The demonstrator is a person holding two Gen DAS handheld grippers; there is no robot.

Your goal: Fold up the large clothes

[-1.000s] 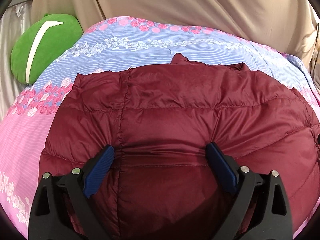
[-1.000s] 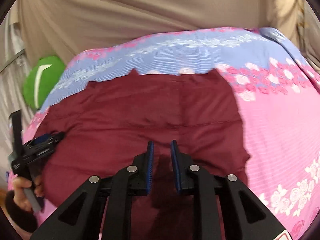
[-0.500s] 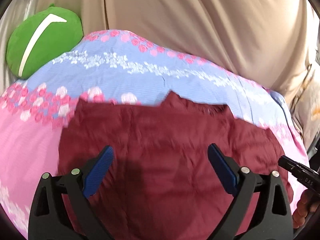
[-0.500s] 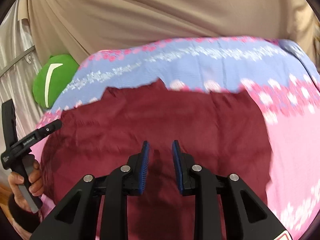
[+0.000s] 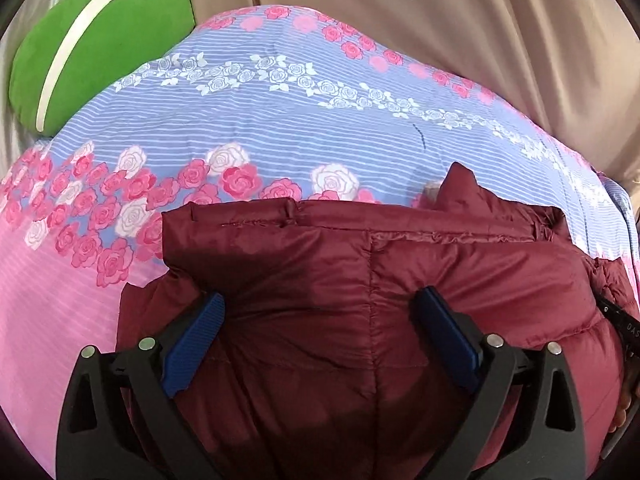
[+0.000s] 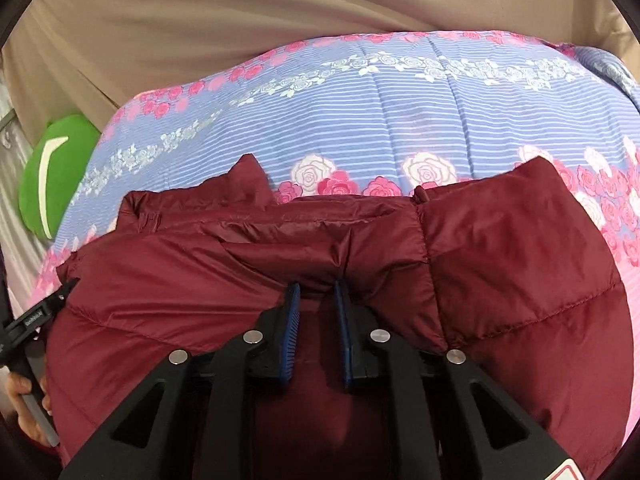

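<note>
A maroon puffer jacket [image 5: 360, 280] lies doubled over on a floral bedspread [image 5: 280, 128]; its collar [image 5: 460, 184] pokes up at the far edge. My left gripper [image 5: 320, 316] stands wide open low over the jacket's left part, blue pads [image 5: 200, 328] against the puffy cloth. In the right wrist view the jacket [image 6: 520, 264] puckers toward my right gripper [image 6: 316, 296], whose jaws are closing with a gathered fold of the jacket pinched between them. The left gripper's black body [image 6: 36, 316] and the hand holding it show at that view's left edge.
A green cushion [image 5: 92, 48] with a white stripe sits at the bed's far left corner. A beige curtain [image 5: 440, 20] hangs right behind the bed. Pink bedspread [image 5: 60, 280] lies bare left of the jacket, and more of it right of the jacket [image 6: 624, 280].
Both grippers have moved forward toward the jacket's collar edge. The jacket now bunches in a raised fold at the right fingertips, whose gap has narrowed. The left jaws stay equally wide.
</note>
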